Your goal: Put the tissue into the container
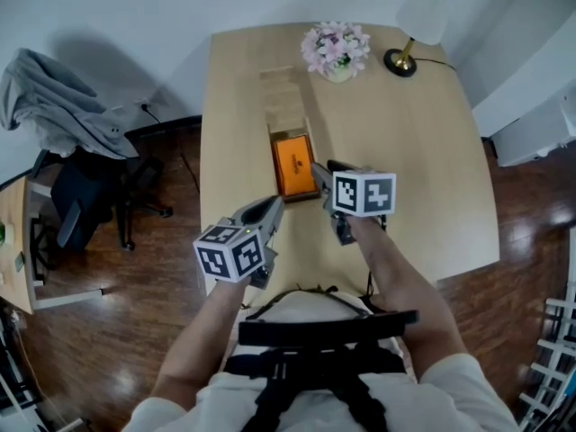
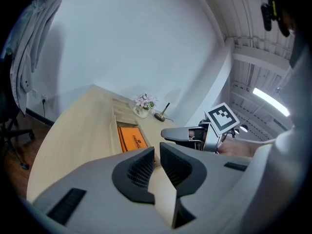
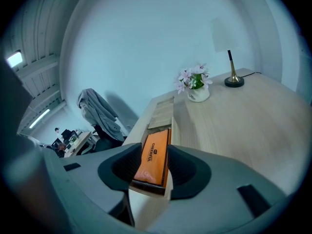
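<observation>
An orange tissue pack [image 1: 292,165] lies flat inside a narrow wooden container [image 1: 270,156] on the light wood table. My right gripper [image 1: 317,175] hovers at the container's near right corner. In the right gripper view its jaws [image 3: 155,151] stand partly apart, with the pack [image 3: 156,160] and the container wall [image 3: 173,130] showing through the gap and nothing pressed between the pads. My left gripper [image 1: 273,208] hangs just in front of the container's near end. Its jaws [image 2: 156,156] are almost together, leaving a thin empty slit. The left gripper view also shows the pack [image 2: 132,139] and the right gripper [image 2: 168,133].
A flat wooden panel [image 1: 281,88] lies behind the container. A vase of pink flowers [image 1: 336,52] and a brass lamp [image 1: 401,61] stand at the table's far end. A chair draped with grey cloth [image 1: 63,106] sits left of the table, over dark wood floor.
</observation>
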A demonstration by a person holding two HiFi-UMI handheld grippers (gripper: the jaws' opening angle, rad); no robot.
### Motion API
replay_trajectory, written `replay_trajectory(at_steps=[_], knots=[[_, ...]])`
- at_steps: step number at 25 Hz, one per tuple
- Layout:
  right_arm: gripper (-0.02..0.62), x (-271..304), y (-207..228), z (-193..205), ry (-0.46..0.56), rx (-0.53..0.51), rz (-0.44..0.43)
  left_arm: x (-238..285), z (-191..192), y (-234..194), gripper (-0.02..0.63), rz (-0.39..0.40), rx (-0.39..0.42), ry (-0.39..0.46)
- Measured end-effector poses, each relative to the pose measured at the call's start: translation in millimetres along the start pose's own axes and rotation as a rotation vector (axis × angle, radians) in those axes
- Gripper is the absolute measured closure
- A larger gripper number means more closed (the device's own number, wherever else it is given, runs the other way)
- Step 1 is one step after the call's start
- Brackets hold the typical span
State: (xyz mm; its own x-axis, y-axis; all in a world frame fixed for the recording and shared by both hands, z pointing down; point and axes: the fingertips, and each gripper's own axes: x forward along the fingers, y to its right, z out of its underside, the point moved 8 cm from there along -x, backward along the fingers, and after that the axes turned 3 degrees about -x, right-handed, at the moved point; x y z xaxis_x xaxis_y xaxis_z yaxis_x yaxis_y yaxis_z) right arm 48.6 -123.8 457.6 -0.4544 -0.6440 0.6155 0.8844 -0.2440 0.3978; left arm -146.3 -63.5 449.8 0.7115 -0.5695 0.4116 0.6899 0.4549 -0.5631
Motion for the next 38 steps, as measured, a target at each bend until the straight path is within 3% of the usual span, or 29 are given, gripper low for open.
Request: replay_trajectory(at_steps=[19,28,38], knots=[[0.591,-81.6,36.7,26.1,0.034,-0.004,-0.018,-4.8,10.6,51.4,0.581,0.068,0.042,0.0],[0.594,-128.2,52.2,38.7,0.051,0.022,-0.096,-20.4,28.0,67.7,0.581,0.066,0.019,-0.012],[0.594,-150.6,74.8,47.9,0.042,0.032,-0.121,-19.0,41.7,80.0,0.581,0.04,0.005,-0.028]])
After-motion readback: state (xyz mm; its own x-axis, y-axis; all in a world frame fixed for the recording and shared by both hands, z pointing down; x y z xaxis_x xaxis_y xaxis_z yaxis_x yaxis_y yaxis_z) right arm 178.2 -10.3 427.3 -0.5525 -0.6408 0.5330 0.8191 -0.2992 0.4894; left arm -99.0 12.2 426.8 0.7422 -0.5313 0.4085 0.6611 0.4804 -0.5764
